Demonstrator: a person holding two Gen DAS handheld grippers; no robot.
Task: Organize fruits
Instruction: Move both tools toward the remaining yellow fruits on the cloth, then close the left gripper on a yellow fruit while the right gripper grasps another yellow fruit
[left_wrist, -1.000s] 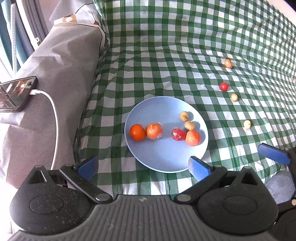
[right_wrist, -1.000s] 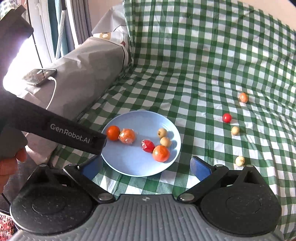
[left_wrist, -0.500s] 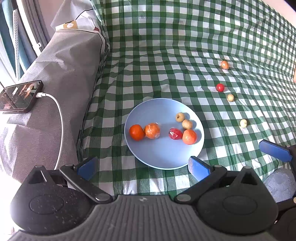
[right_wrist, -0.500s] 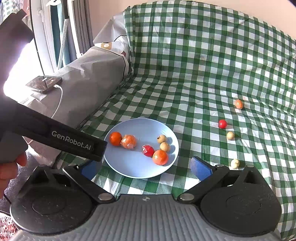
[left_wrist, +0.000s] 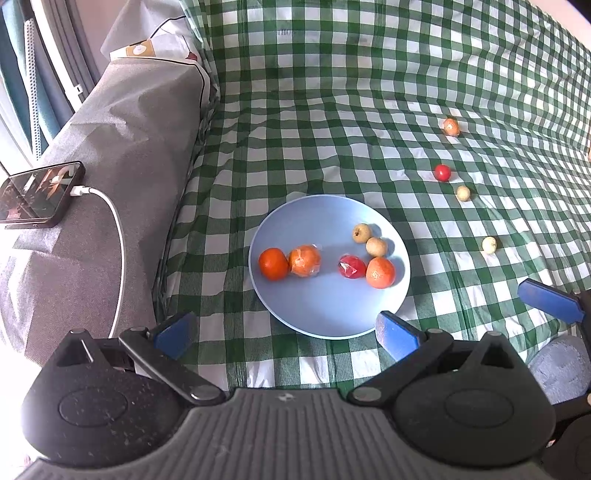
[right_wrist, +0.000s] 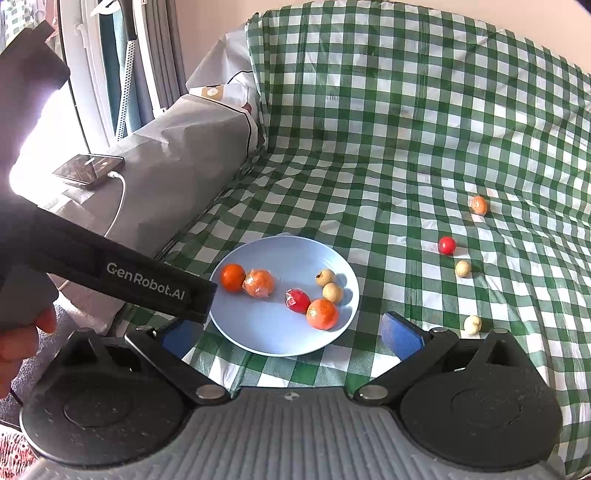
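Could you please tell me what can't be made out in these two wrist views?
- Left edge of the blue plate, right wrist view: hidden behind the left gripper's black handle.
- Phone screen, both views: too small and glary to read.
- Right gripper: its left pad sits behind that handle.
- Loose pale fruits: too small to identify.

You've got a sofa seat under a green check cloth (left_wrist: 332, 122). Blue plate (left_wrist: 325, 314) sits on it near the front edge, left of centre. Four loose fruits lie on the cloth twd the right side, well apart from the plate: orange one (left_wrist: 451, 126) furthest back, red one (left_wrist: 442, 172), pale one (left_wrist: 463, 192) just beside it, another pale one (left_wrist: 489, 244) nearer the front. On the grey armrest (left_wrist: 122, 147) at the left edge: phone (left_wrist: 38, 194) w/ white cable (left_wrist: 114, 236) plugged in.
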